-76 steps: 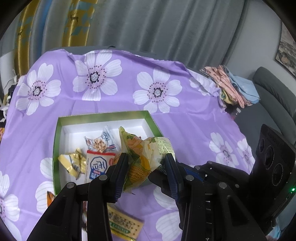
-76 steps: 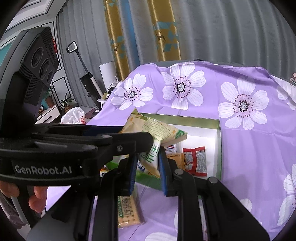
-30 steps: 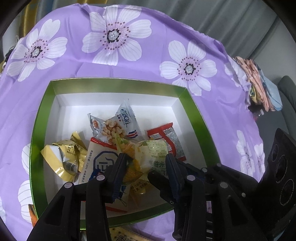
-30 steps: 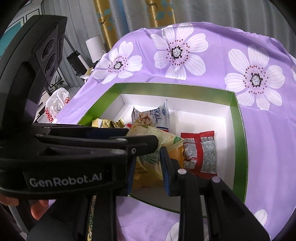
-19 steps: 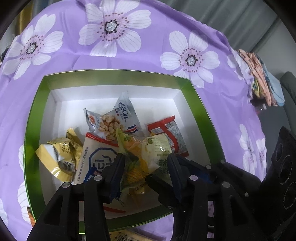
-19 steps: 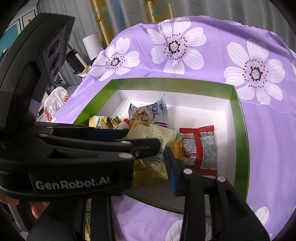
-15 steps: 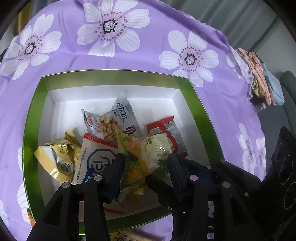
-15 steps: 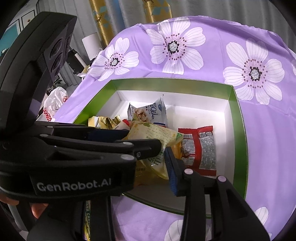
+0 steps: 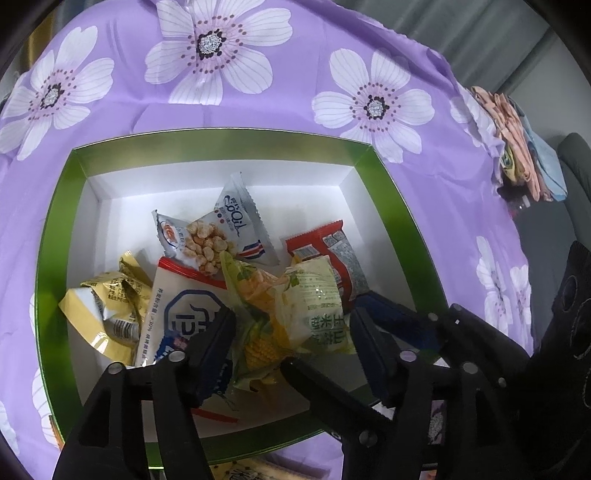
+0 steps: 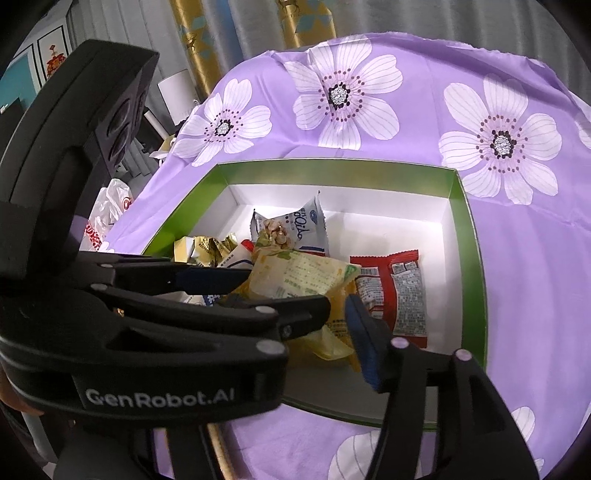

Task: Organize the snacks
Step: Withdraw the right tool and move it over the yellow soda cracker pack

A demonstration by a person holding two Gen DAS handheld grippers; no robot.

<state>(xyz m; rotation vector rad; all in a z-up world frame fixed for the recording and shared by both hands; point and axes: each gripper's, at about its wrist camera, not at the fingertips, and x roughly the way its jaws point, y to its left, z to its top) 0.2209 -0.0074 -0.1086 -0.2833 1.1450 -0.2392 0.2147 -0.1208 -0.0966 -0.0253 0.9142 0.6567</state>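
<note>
Left wrist view: left gripper (image 9: 291, 332) stands wide, its fingers flanking the yellow corn snack packet (image 9: 295, 314), which lies between them inside the green-rimmed box (image 9: 55, 236). Right gripper (image 10: 338, 310), likewise spread, sits at the packet's near end; release appears complete.

- A home living room: a counter draped in a purple cloth (image 9: 295, 107) printed with white flowers.
- Grey curtains (image 9: 480, 33) hang behind, alongside a gold patterned drape (image 10: 306, 22).
- A grey sofa (image 9: 576, 155) stands at the right, folded laundry (image 9: 517, 140) piled at the counter's edge.
- Framed pictures (image 10: 55, 51) hang on a wall; a plastic shopping bag (image 10: 107, 218) sits below.
</note>
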